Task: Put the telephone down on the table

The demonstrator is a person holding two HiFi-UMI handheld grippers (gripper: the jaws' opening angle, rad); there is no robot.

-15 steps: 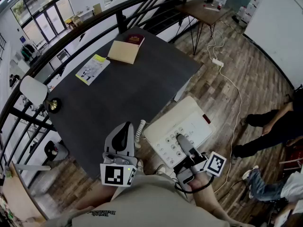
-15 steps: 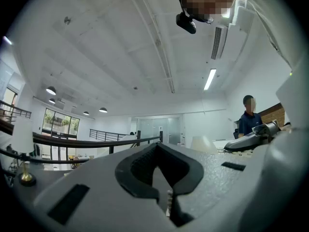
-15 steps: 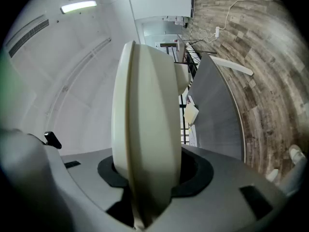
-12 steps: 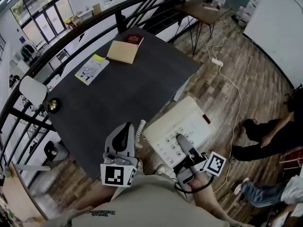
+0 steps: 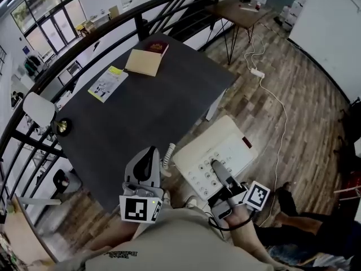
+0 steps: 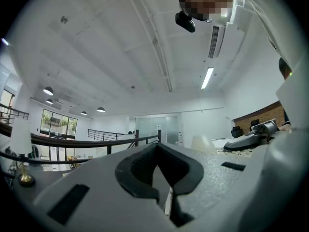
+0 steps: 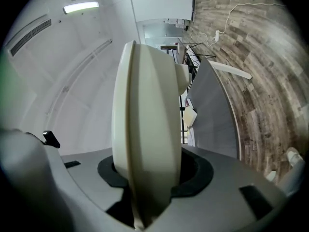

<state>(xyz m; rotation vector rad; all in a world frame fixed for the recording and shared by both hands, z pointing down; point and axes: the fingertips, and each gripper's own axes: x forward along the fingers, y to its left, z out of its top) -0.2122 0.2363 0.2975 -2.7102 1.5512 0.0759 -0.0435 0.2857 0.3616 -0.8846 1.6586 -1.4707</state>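
Note:
The cream telephone (image 5: 225,145), its keypad facing up, hangs in the air over the wooden floor just right of the dark grey table's (image 5: 152,112) near corner. My right gripper (image 5: 216,169) is shut on the telephone's near edge; in the right gripper view its cream body (image 7: 145,105) fills the gap between the jaws of the gripper (image 7: 147,180). The white coiled cord (image 5: 167,157) hangs at the telephone's left side. Beside that cord is my left gripper (image 5: 148,158), level and shut, with its pads (image 6: 145,170) meeting and nothing plainly held.
On the table's far part lie a tan book (image 5: 141,62), a dark red book (image 5: 158,47) and a leaflet (image 5: 108,83). A white-shaded lamp (image 5: 38,109) stands at its left edge. A black railing (image 5: 141,24) runs behind. A cable and power strip (image 5: 256,72) lie on the floor; a person (image 5: 299,230) is low right.
Both grippers and the telephone have stayed where they were. The person at the right has moved down toward the lower right corner of the head view.

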